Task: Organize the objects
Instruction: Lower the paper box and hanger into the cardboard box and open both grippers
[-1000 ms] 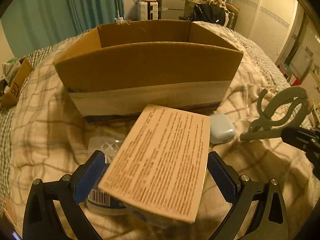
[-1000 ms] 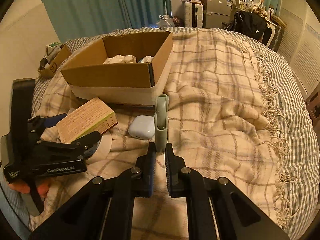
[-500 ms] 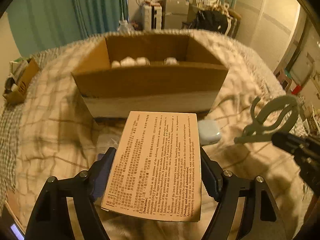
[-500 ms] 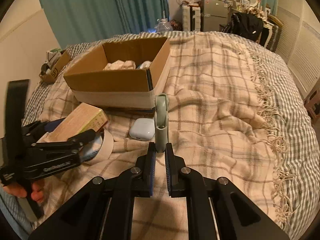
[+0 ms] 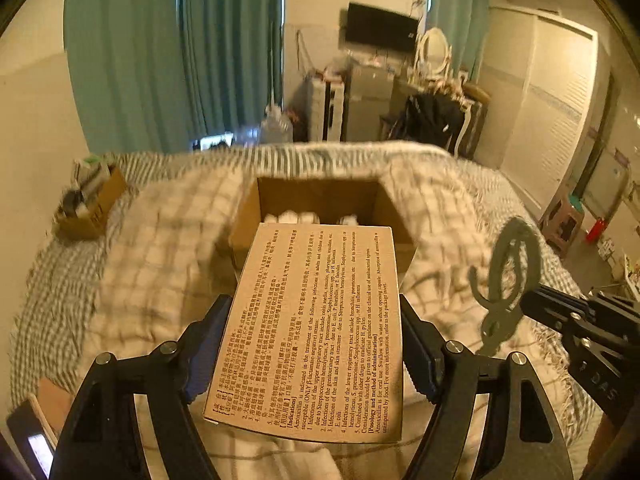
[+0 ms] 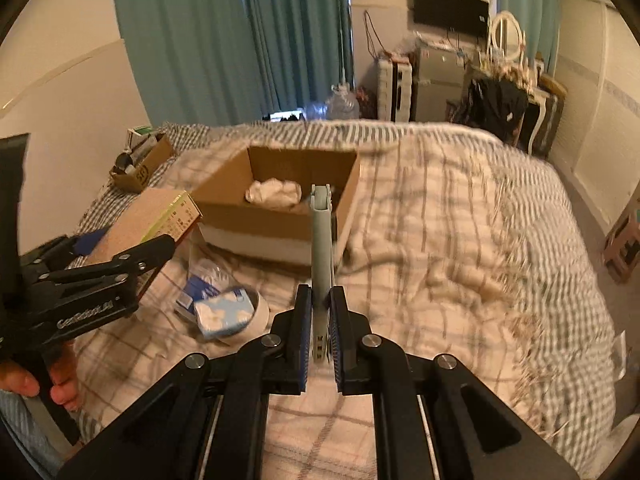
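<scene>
My left gripper [image 5: 316, 344] is shut on a tan medicine box [image 5: 316, 332] with printed text, held in the air in front of the open cardboard box [image 5: 320, 200]. The medicine box [image 6: 148, 216] also shows at the left of the right wrist view. My right gripper [image 6: 320, 320] is shut on a grey-green loop-handled clip [image 6: 322, 236], held upright above the bed; the clip [image 5: 508, 276] shows at the right of the left wrist view. The cardboard box [image 6: 280, 200] holds crumpled white items [image 6: 274, 194].
A plaid blanket [image 6: 460, 240] covers the bed. A blue-and-white packet [image 6: 224, 312] on a tape roll and clear packaging [image 6: 212, 272] lie in front of the box. A small box of items [image 6: 138, 160] sits at the far left. Furniture stands beyond the bed.
Both grippers have risen well above the bed with their loads, the medicine box and the clip. The cardboard box now looks lower and farther, with its inside showing.
</scene>
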Demonstrator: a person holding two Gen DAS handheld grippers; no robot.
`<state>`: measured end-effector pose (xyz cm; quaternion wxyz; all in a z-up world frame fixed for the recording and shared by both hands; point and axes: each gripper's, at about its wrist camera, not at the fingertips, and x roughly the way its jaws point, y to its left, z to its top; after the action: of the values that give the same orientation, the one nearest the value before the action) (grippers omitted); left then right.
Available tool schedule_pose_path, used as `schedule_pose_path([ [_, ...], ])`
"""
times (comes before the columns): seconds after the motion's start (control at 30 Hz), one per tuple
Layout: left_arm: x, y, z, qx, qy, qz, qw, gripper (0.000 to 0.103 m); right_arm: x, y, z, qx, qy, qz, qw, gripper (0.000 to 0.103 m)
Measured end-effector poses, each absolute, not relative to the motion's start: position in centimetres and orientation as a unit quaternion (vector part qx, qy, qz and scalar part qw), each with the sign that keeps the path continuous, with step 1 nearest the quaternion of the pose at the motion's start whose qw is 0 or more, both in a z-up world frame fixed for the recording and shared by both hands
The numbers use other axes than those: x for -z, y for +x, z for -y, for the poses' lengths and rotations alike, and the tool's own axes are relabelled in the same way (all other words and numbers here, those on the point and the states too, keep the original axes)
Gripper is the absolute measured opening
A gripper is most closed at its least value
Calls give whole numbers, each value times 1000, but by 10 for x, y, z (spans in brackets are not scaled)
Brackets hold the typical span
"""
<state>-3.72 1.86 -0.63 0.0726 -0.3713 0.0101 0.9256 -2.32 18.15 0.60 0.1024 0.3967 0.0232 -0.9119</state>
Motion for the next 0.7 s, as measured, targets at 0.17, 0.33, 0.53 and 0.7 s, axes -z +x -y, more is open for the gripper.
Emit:
schedule_pose_path([
  [0.17, -16, -44, -15, -933, -354, -13, 70, 79, -29, -32, -170, 920, 375, -32, 109, 8],
  [0.33, -30, -62, -8, -936, -345, -4, 66, 79, -45, -48, -161, 924, 361, -34, 123, 8],
  [0.53, -50, -105, 4, -940, -335, 9, 60, 79, -77, -86, -155, 930, 341, -34, 129, 8],
  [0.7, -51, -151, 5, -941, -334, 9, 56, 79, -86, -133, -149, 930, 340, -39, 134, 8],
])
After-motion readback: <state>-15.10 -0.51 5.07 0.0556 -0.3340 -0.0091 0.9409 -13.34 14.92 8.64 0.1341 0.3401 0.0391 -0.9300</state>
